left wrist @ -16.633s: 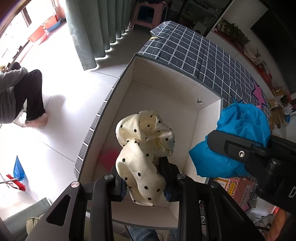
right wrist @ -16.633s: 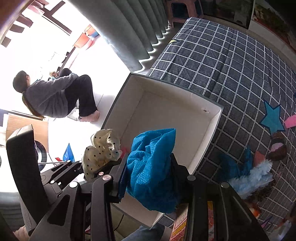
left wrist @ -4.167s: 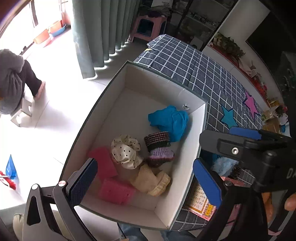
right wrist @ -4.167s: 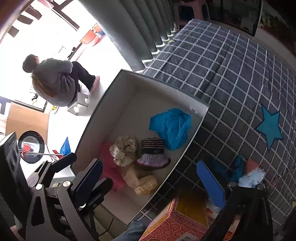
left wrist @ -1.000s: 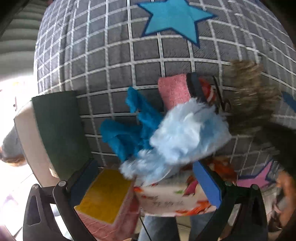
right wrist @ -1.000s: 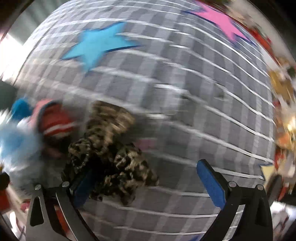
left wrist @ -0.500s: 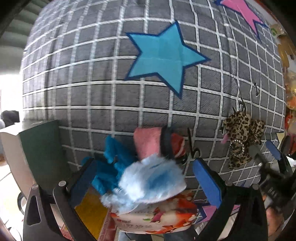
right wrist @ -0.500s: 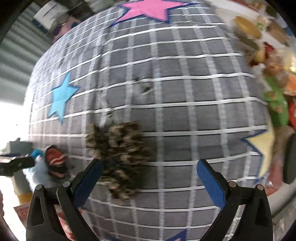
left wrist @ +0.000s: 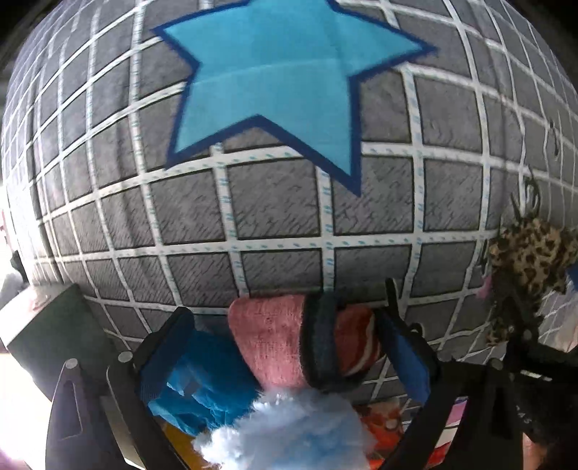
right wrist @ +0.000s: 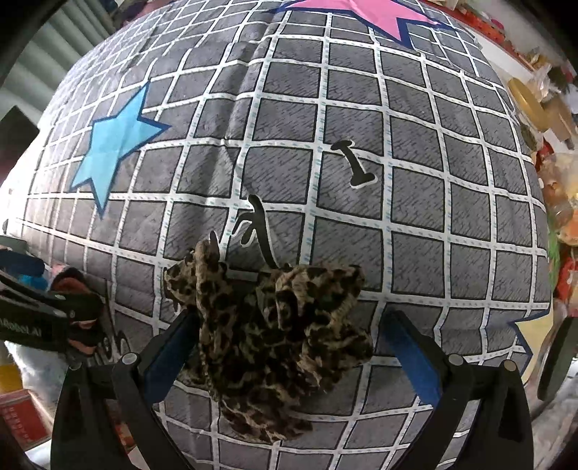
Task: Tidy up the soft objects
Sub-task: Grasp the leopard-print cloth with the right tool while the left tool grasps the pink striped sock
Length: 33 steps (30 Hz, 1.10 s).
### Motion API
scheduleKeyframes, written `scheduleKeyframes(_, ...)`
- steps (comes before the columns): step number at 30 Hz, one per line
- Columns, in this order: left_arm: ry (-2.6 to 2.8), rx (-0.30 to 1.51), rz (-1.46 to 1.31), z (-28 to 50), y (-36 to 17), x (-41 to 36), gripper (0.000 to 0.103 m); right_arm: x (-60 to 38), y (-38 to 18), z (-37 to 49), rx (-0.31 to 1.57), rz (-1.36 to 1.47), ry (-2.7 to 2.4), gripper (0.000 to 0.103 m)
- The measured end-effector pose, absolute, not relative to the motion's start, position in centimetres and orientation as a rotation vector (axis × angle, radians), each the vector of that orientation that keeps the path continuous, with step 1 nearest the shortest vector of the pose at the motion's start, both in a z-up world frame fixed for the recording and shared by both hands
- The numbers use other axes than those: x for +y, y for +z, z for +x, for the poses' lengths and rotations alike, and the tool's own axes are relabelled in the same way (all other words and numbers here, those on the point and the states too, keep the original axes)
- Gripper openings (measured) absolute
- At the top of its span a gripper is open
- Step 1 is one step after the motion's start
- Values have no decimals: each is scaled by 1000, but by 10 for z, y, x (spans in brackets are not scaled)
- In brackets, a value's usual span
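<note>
My left gripper (left wrist: pixel 285 347) is open, its blue pads either side of a pile of soft things on the grey checked cloth (left wrist: pixel 274 209): a pink, navy and red knitted piece (left wrist: pixel 289 347), a blue cloth (left wrist: pixel 202 376) and a pale blue fluffy item (left wrist: pixel 289 430). My right gripper (right wrist: pixel 285 347) is open around a leopard-print scrunchie (right wrist: pixel 274 340) lying on the same cloth. The scrunchie also shows at the right edge of the left wrist view (left wrist: pixel 531 264). The left gripper's arm shows at the left of the right wrist view (right wrist: pixel 39 314).
A blue star (left wrist: pixel 281 83) and a pink star (right wrist: pixel 361 11) are printed on the cloth. The dark green storage box's corner (left wrist: pixel 50 336) is at lower left. A printed carton (right wrist: pixel 21 415) lies below the cloth's edge. Clutter lines the right side (right wrist: pixel 556 173).
Both grippers have moved down close to the cloth. The left one now straddles the pink and blue pile; the right one now straddles the leopard scrunchie. Both stay open.
</note>
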State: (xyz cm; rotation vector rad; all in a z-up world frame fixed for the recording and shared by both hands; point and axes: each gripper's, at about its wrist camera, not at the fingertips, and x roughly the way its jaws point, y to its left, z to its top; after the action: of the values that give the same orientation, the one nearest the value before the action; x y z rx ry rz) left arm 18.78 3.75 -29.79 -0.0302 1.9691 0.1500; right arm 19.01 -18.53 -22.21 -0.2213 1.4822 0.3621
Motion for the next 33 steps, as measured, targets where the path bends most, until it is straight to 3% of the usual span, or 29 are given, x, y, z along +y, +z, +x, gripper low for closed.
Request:
scheduleKeyframes(4, 114, 1977, -31, 194, -301, 32, 94, -167, -234, 189, 1521, -237, 373, 103)
scheduleKeyframes(6, 80, 1971, -75, 198, -292, 20, 78, -157, -240, 198, 1529, -246, 378, 103)
scheduleKeyframes(7, 62, 1964, -88, 200, -288, 17, 63, -161, -236, 199, 1521, -242, 374, 98)
scheduleKeyframes(8, 55, 1953, -60, 200, -283, 11, 49, -166, -232, 197, 1511, -237, 376, 89)
scheduleKeyframes(9, 40, 1941, -36, 202, -279, 5, 41, -174, -225, 196, 1499, -236, 382, 83)
scheduleKeyframes(10, 31, 1931, -18, 202, -277, 1, 32, -181, -215, 194, 1487, -237, 401, 70)
scheduleKeyframes(11, 31, 1921, -14, 204, -274, -3, 30, -179, -213, 194, 1481, -236, 418, 56)
scheduleKeyframes(13, 32, 1867, -26, 203, -260, -6, 29, -183, -207, 195, 1484, -214, 440, 44)
scheduleKeyframes(19, 48, 1682, -54, 199, -200, -13, 29, -210, -187, 205, 1504, 7, 445, 34)
scheduleKeyframes(30, 24, 1517, -134, 160, -114, 0, 29, -236, -161, 185, 1497, 77, 408, 35)
scheduleKeyframes(31, 19, 1512, -139, 155, -111, 2, 29, -234, -168, 187, 1511, 56, 403, 43)
scheduleKeyframes(32, 15, 1508, -145, 149, -111, 2, 29, -231, -174, 189, 1514, 32, 385, 69)
scheduleKeyframes(33, 6, 1506, -158, 146, -101, -1, 29, -229, -176, 189, 1503, 7, 370, 79)
